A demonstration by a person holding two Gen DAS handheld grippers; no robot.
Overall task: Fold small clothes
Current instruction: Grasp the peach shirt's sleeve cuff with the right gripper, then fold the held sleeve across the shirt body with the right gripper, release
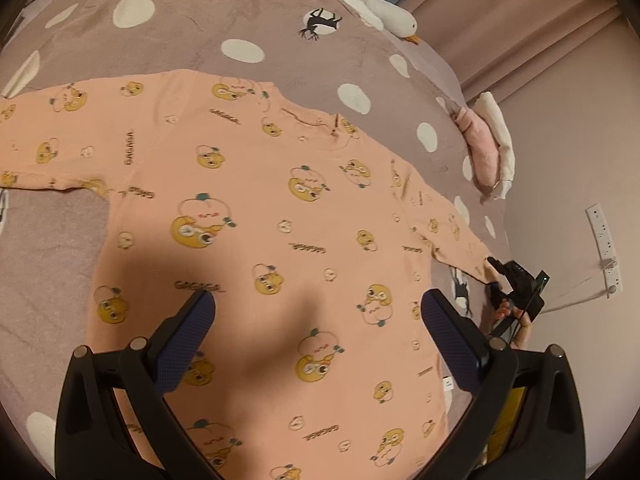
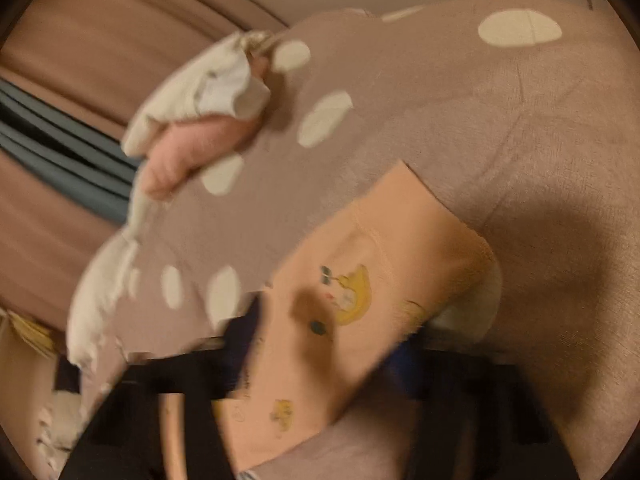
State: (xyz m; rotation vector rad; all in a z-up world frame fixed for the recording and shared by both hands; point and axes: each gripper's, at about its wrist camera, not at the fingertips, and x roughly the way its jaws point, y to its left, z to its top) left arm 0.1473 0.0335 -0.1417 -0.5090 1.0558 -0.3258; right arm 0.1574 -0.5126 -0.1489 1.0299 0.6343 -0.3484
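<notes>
shirt [image 1: 248, 216]: soft matt knit cloth | bedspread [image 1: 180, 12]: matt fuzzy cloth

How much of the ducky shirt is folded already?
None folded yet. The peach shirt lies spread flat on the spotted blanket, both sleeves out. In hand: the right gripper is at the cuff of one sleeve. The left gripper hovers open. Every fold is left.

one peach shirt [image 1: 256, 208], one plush goose [image 1: 372, 4]
</notes>
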